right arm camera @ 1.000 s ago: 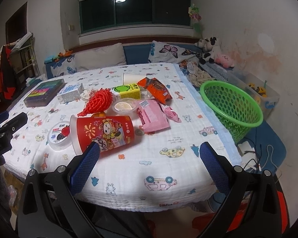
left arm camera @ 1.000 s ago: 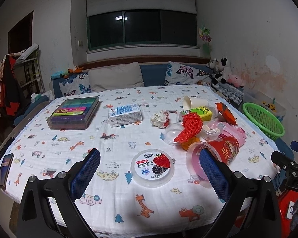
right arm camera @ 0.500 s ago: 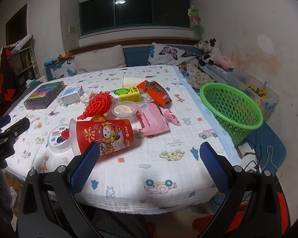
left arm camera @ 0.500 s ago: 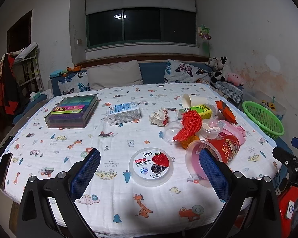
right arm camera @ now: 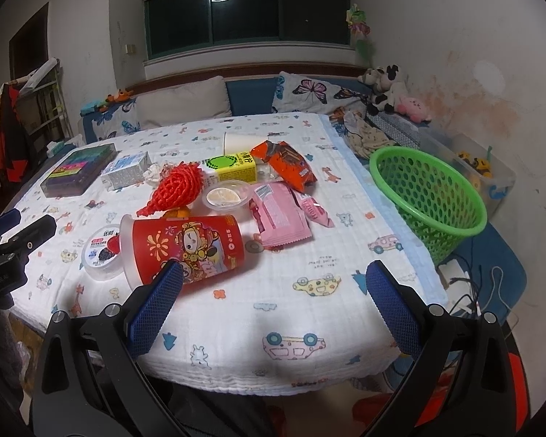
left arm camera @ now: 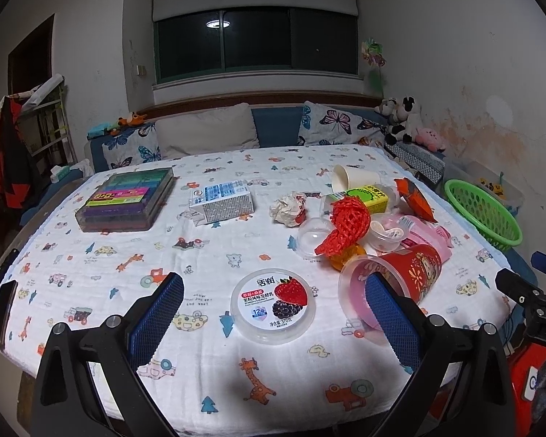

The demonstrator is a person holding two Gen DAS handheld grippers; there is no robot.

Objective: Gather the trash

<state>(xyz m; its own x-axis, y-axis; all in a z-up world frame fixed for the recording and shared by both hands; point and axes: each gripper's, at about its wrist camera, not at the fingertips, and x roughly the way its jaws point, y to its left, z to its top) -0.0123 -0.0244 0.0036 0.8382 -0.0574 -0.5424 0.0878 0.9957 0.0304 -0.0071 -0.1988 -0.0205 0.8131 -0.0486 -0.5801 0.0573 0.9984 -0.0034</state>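
Left gripper (left arm camera: 273,318): jaws spread wide, holding nothing, hovering over the near edge of the animal-print sheet (left arm camera: 102,255).
Far beyond its left jaw: rainbow-coloured case (left arm camera: 127,198).
Ahead, left of centre: blue-and-white carton (left arm camera: 222,200).
Between the jaws: yogurt tub (left arm camera: 273,304), lid up.
Beyond, toward the right jaw: crumpled paper ball (left arm camera: 289,208), red foam net (left arm camera: 345,225).
Behind the right jaw: red cartoon cup (left arm camera: 389,284), on its side.

Right gripper (right arm camera: 273,295): jaws wide apart, empty.
Behind its left jaw: same cup.
Ahead between the jaws: pink wrappers (right arm camera: 280,216), orange snack bag (right arm camera: 285,165).
Beyond the right jaw, off the sheet: green mesh basket (right arm camera: 427,193).
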